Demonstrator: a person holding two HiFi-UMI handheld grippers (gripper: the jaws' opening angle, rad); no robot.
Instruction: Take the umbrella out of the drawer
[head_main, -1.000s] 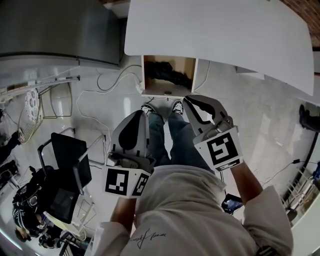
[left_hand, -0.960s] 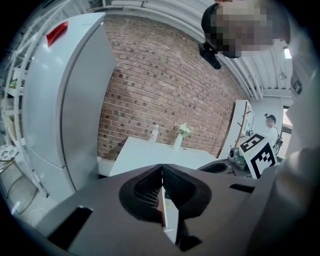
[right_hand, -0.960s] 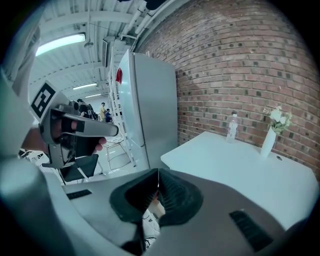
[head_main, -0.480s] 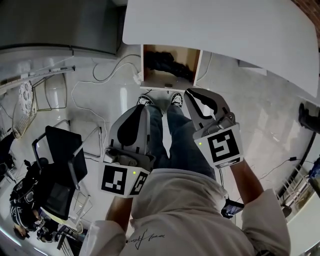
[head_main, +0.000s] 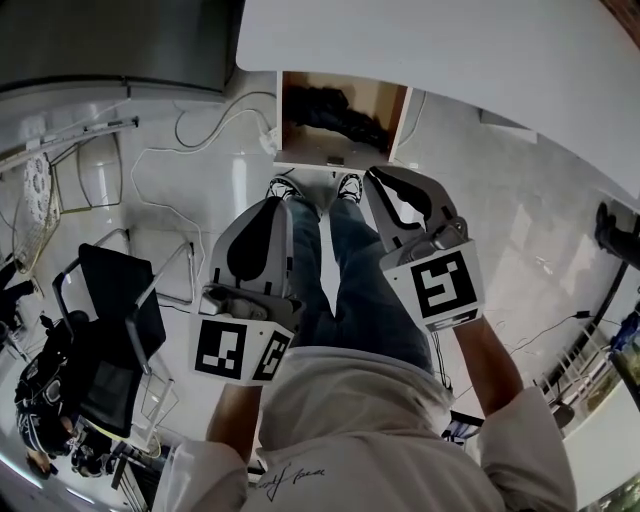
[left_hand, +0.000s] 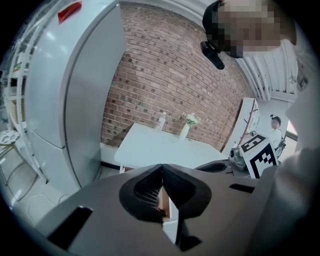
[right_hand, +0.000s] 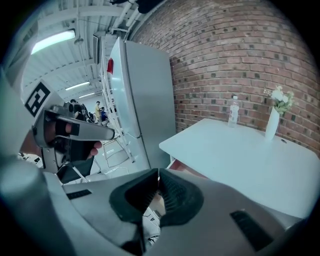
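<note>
We held the left hand-held gripper (head_main: 278, 205) and the right hand-held gripper (head_main: 373, 179) above our blue-jeaned legs (head_main: 350, 280), each with its jaws closed tip to tip and nothing between them. The black folded umbrella (head_main: 330, 112) lay inside the open light-wood drawer (head_main: 325, 158) under the white rounded tabletop (head_main: 450, 60), well apart from both grippers

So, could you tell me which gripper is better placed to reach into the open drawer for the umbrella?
Probably the right. Both are shut and empty, but the right gripper reaches nearer the open drawer holding the dark umbrella; the left gripper sits further back.
</note>
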